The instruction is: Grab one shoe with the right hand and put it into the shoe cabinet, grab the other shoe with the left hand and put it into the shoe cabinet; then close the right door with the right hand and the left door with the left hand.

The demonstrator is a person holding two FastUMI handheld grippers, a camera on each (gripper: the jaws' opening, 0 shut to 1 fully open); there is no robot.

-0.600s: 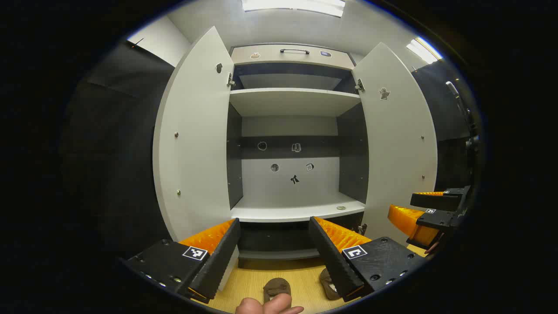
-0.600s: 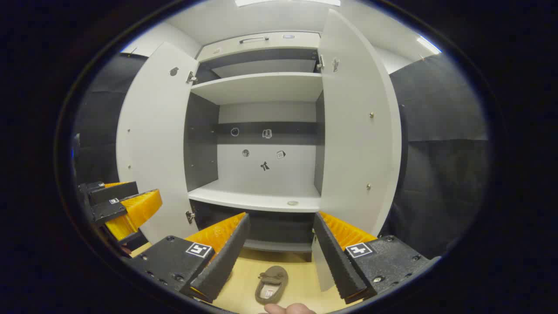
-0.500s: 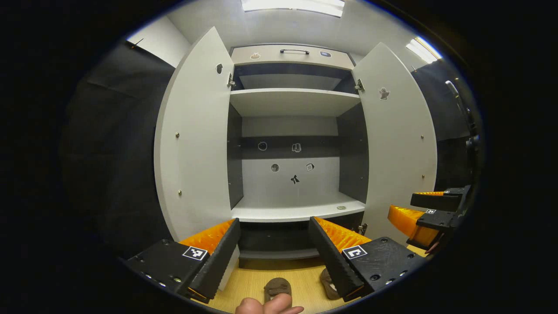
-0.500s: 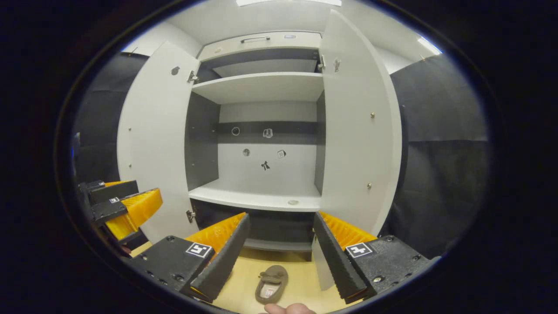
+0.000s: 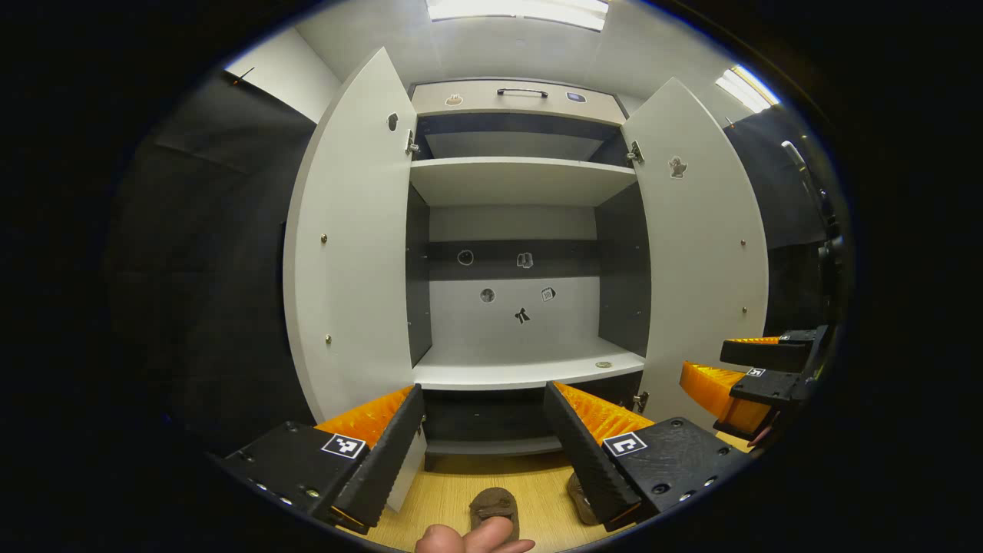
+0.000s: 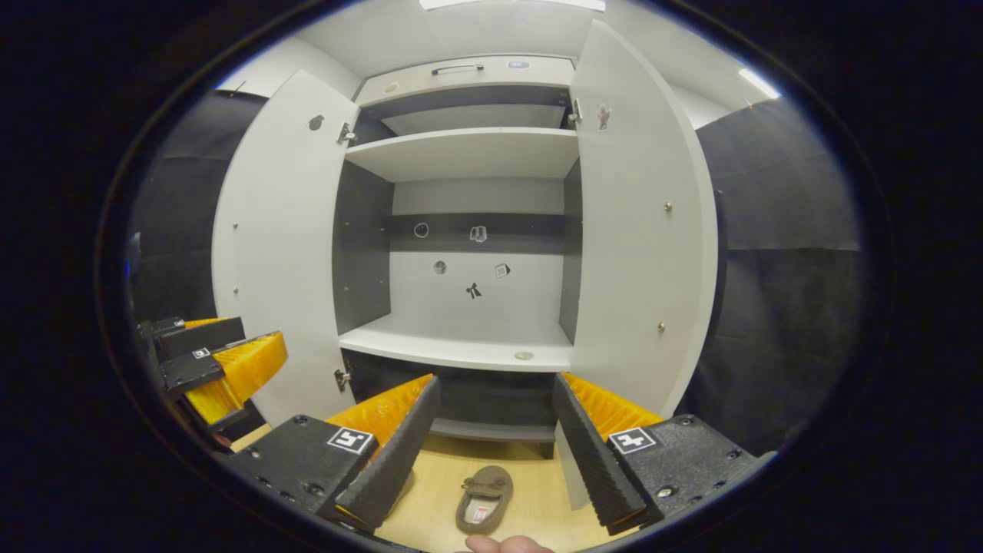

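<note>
In the right gripper view, one brown shoe [image 6: 484,499] is seen on the floor before the shoe cabinet [image 6: 461,349], below the wide-spread, empty right gripper [image 6: 491,438], toe pointed toward the cabinet.

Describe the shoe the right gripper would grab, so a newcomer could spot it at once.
Find the tall white shoe cabinet with both doors open. On the wooden floor before it, between the right gripper fingers, lies a brown slipper, its opening showing a pale insole.
</note>
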